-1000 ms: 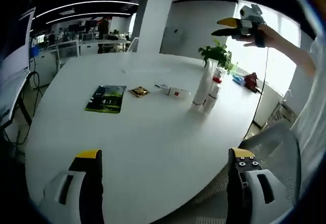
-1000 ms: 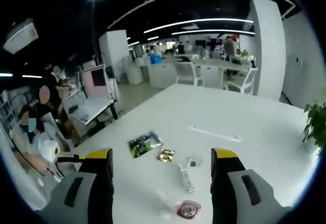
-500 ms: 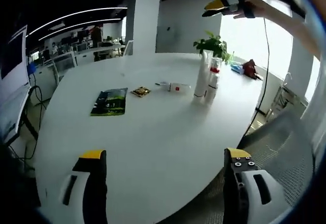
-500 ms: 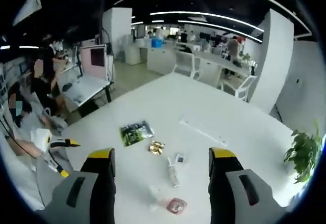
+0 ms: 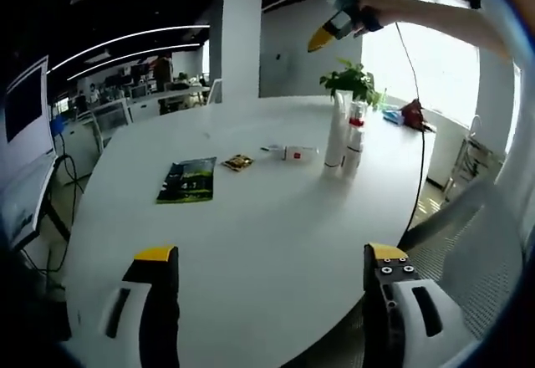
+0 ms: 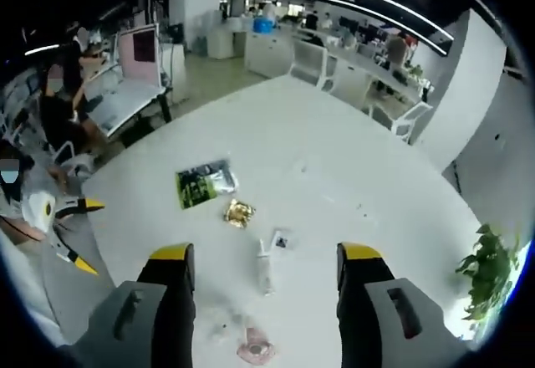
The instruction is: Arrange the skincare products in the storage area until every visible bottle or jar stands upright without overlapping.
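Skincare items sit on the white bench [image 5: 276,242] in two groups. Upright group: a tall white bottle [image 5: 337,130] and a shorter red-capped bottle [image 5: 354,138], touching or nearly so, near the far right edge in the left gripper view, just in front of a potted plant [image 5: 351,79]. Lying group: a white tube [image 6: 265,265] flat on the bench, long axis running roughly away from the right gripper's jaws, and a small boxed item [image 5: 296,152] beside it; these look like the ones left to stand up. From above in the right gripper view, a pink-rimmed cap [image 6: 254,350] marks the upright bottles, sitting between that gripper's jaws near the bottom edge. A green packet [image 5: 187,179] and a small gold sachet [image 5: 238,162] lie further left, apart from the bottles. Right gripper [image 6: 263,261] hangs high over the bench, jaws wide apart, holding nothing; tube lies almost straight ahead between them, so it's judged the nearer arm. Left gripper [image 5: 272,261] sits low at the near bench edge, jaws wide apart, empty, well apart from everything. Likely next: right drops onto the tube, gripping across its long axis.
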